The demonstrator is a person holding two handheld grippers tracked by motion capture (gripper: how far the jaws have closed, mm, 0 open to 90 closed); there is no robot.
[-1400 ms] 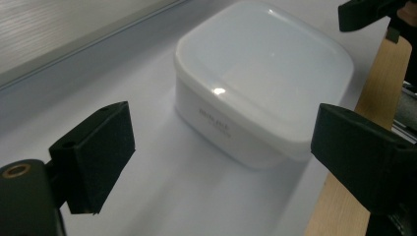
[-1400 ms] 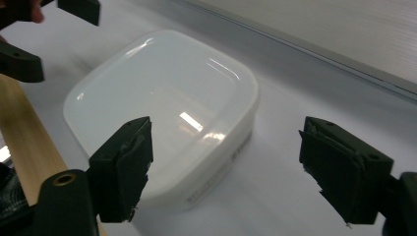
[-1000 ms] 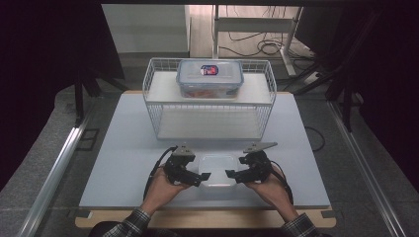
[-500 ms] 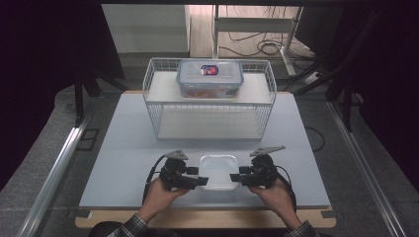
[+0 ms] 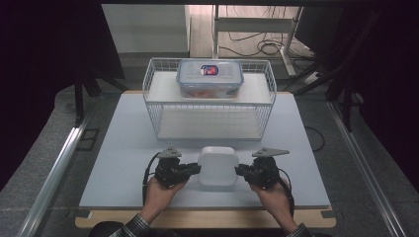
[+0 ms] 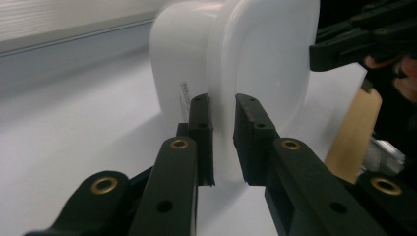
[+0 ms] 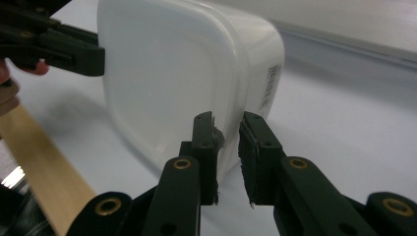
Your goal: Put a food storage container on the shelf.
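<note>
A white plastic box [image 5: 217, 165] with its lid on sits near the table's front edge, between my two grippers. My left gripper [image 5: 196, 169] has just been closing its jaws, and they now pinch the box's left rim [image 6: 223, 73]. My right gripper [image 5: 239, 171] has also just been closing, and it pinches the right rim [image 7: 231, 93]. In the left gripper view the box [image 6: 265, 64] stands ahead of the left gripper [image 6: 223, 105]. In the right gripper view the box [image 7: 172, 73] stands ahead of the right gripper [image 7: 227, 120]. Whether the box rests on the table I cannot tell.
A white wire rack [image 5: 210, 106] stands at the back of the table [image 5: 123, 148], with a clear clip-lid container [image 5: 210, 79] on its top shelf. The table's wooden front edge [image 5: 207, 219] runs just below my hands. Cables lie on the floor behind.
Both grippers' jaws, open beside the box a second ago, have closed onto its left and right rims. The box now shows brighter and fuller between them.
</note>
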